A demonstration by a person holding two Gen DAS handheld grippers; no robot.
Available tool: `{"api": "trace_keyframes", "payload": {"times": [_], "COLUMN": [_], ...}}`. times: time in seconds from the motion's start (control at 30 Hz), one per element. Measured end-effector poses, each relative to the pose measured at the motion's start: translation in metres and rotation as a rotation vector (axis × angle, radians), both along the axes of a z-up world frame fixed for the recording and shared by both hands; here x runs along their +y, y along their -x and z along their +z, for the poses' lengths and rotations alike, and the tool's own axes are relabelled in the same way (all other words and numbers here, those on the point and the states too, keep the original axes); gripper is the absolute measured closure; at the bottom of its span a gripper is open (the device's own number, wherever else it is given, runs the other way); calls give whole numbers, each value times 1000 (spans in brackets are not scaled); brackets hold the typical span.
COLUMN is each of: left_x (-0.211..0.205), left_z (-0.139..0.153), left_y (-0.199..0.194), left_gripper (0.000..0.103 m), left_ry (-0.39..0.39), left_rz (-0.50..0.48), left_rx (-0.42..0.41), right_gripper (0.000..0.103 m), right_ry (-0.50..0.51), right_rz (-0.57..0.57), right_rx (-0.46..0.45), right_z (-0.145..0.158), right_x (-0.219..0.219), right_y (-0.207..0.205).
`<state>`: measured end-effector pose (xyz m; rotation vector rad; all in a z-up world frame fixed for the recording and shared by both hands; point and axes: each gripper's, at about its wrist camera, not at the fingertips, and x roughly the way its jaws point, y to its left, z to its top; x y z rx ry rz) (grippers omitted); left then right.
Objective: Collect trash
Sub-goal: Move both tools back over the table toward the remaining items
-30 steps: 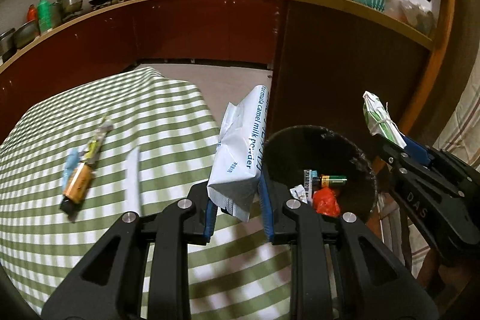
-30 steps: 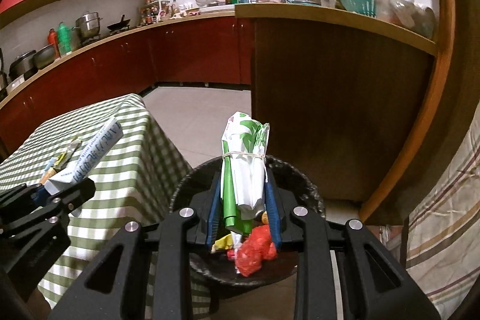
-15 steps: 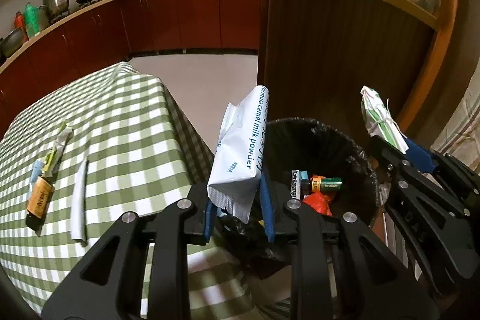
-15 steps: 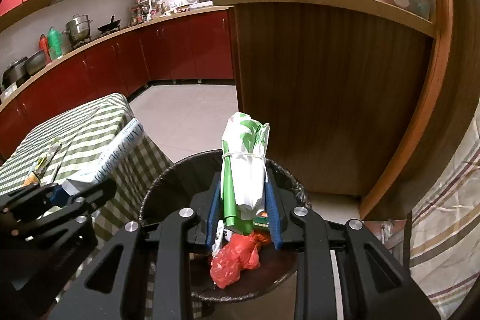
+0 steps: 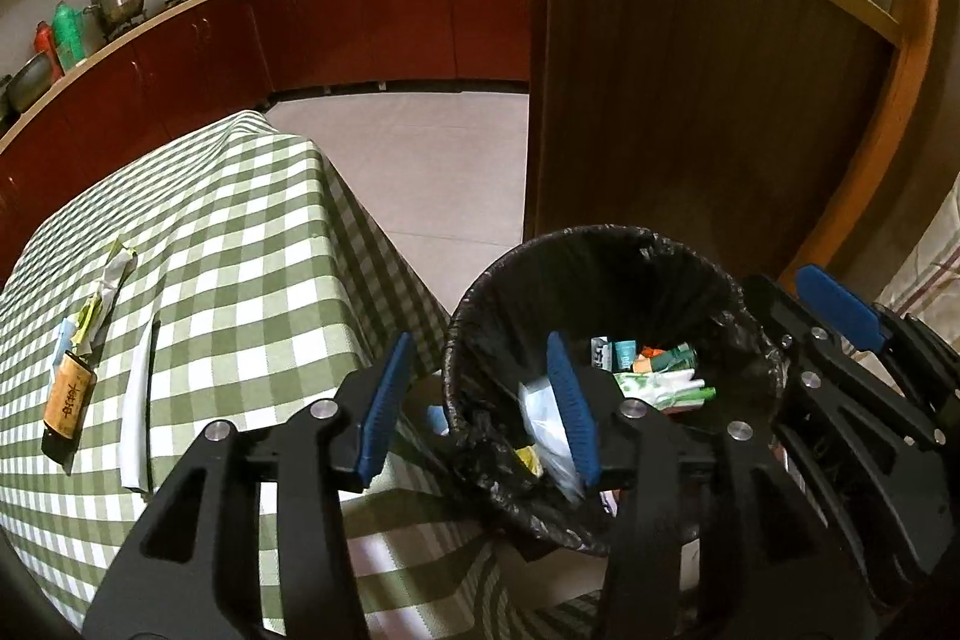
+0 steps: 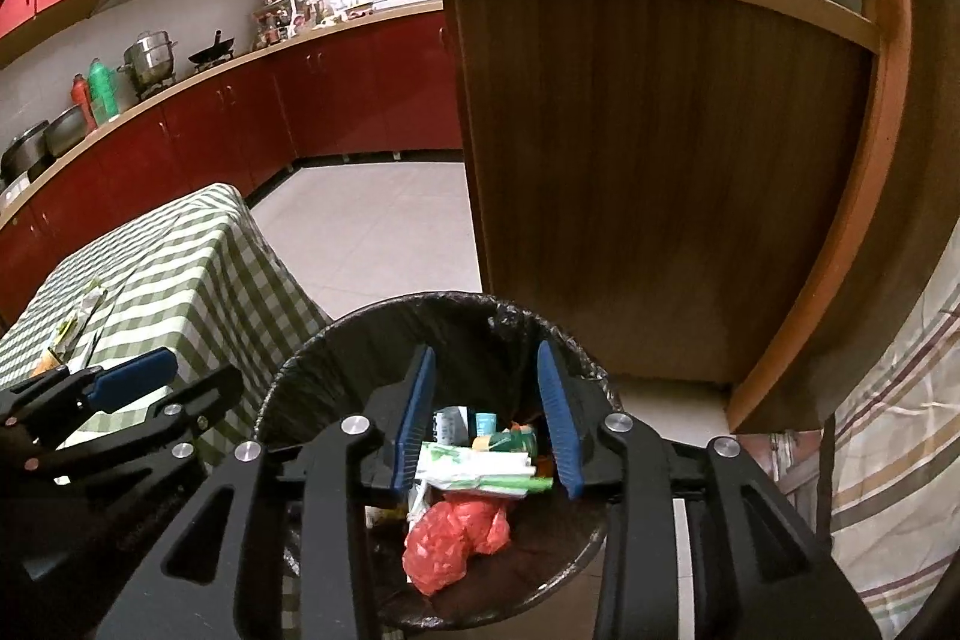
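Both hand-held grippers, left (image 5: 480,403) and right (image 6: 485,415), are opening, nothing between the pads, above the bin (image 6: 336,340). Remaining wrappers (image 5: 90,340) lie on the checked surface (image 5: 240,232): light, limp; pinch mid-length.

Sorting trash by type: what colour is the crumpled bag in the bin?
Red, clearest in the right wrist view.

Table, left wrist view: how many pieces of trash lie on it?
4, near its left edge: a brown packet, a white strip beside it, a crumpled wrapper behind, a blue scrap by that wrapper. More may be hidden.
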<state>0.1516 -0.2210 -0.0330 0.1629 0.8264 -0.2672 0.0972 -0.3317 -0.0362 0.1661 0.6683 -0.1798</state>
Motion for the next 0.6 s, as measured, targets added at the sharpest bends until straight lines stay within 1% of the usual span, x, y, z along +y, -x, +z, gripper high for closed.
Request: {"api": "trace_keyframes", "payload": {"times": [0.1,0.23,0.33,0.37,0.6], "left_x": [3,11,20,24,66], "left_z": [2,7,11,14,26], "left_y": [2,8,9,11,23], "left_gripper": [56,55,53,51,51], "left_ry": [4,8,11,11,2], "left_rz": [1,2,8,12,55], "left_rx": [1,-11,-20,-25,-50], "right_gripper": [66,63,61,60,58], "right_ry": [1,0,0,-2,-9], "right_rz": [-2,-6,-5,-2,45], "right_rx": [-1,-2,-4,-5,-10], "right_z": [2,4,7,8,15], "right_x": [1,2,6,8,31], "right_y": [1,1,3,3,4]}}
